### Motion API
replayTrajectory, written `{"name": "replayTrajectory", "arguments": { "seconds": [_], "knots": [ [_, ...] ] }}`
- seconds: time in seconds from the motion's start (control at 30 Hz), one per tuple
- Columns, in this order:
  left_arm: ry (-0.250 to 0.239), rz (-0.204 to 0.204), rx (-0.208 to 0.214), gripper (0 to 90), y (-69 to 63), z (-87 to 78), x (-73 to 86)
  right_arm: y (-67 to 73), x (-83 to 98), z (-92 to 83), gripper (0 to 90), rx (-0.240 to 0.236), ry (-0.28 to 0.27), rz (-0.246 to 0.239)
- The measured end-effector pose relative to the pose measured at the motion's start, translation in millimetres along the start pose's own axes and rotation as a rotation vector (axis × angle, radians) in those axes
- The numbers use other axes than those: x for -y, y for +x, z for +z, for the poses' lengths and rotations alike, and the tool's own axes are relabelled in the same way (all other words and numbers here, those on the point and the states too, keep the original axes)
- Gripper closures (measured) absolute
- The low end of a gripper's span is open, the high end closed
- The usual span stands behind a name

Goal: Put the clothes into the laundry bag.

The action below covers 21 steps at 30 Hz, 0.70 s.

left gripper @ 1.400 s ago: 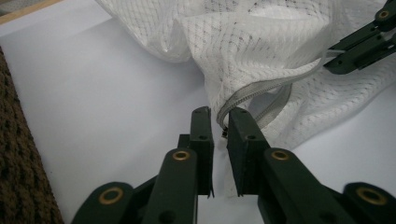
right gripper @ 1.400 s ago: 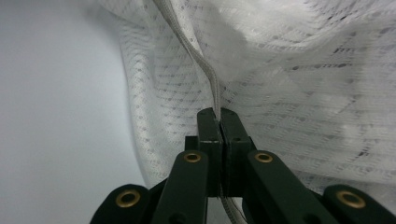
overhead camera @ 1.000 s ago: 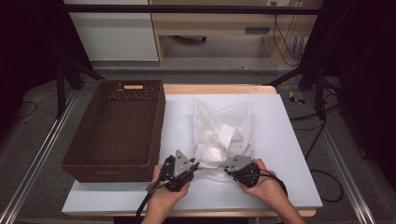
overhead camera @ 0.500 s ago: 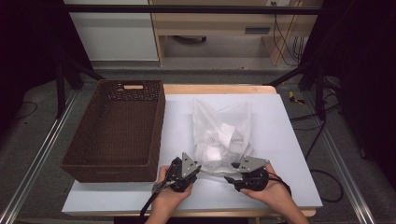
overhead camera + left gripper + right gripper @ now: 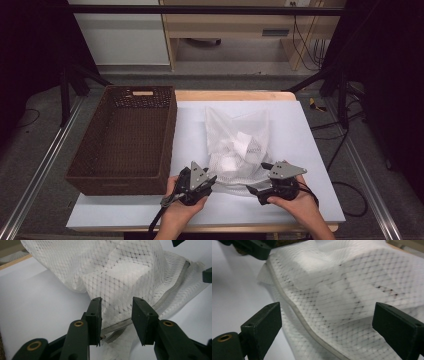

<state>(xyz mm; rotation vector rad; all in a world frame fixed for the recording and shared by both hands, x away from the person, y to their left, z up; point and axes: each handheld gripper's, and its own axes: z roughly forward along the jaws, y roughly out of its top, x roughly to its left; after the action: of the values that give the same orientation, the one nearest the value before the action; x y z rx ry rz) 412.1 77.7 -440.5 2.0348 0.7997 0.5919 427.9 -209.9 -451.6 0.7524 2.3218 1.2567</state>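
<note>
Though hidden above, mesh bag's (image 5: 239, 150) zipper (image 5: 172, 287).

The high view is looking forward and down from above the person's side of the table (image 5: 300, 130), taking in its whole top from well back, with the brown basket (image 5: 125, 140) at the left and the white mesh bag (image 5: 239, 145) in the middle. The left gripper view is riding low and very near, looking along its own jaws at the bag's zipped edge (image 5: 120, 325), while the right gripper view is facing the same bag (image 5: 342, 302) from the other side, just as close. Both are sharing the bag with the high view, and each is probably catching a dark corner of the other gripper.
</note>
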Motion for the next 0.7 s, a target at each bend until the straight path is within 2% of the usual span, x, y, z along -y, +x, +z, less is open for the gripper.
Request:
{"name": "replayTrajectory", "arguments": {
  "seconds": [0.27, 0.43, 0.63, 0.7],
  "knots": [
    [-0.011, -0.006, 0.015, 52.7, -1.8, 1.1, -2.8, -7.5, 1.5, -3.3, 7.3, 0.079, -0.024, 0.043],
    [-0.04, -0.004, 0.009, 45.3, -2.7, -1.1, -6.8, -10.1, 1.9, -5.0, 6.8, 0.116, -0.036, 0.045],
    [-0.061, -0.024, 0.012, 32.3, -1.1, -4.8, -9.2, -14.2, 1.5, -9.7, 6.0, 0.175, -0.064, 0.057],
    [-0.068, -0.031, 0.011, 27.6, 0.2, -7.7, -10.0, -17.7, 1.1, -13.3, 6.0, 0.214, -0.077, 0.067]
  ]
}}
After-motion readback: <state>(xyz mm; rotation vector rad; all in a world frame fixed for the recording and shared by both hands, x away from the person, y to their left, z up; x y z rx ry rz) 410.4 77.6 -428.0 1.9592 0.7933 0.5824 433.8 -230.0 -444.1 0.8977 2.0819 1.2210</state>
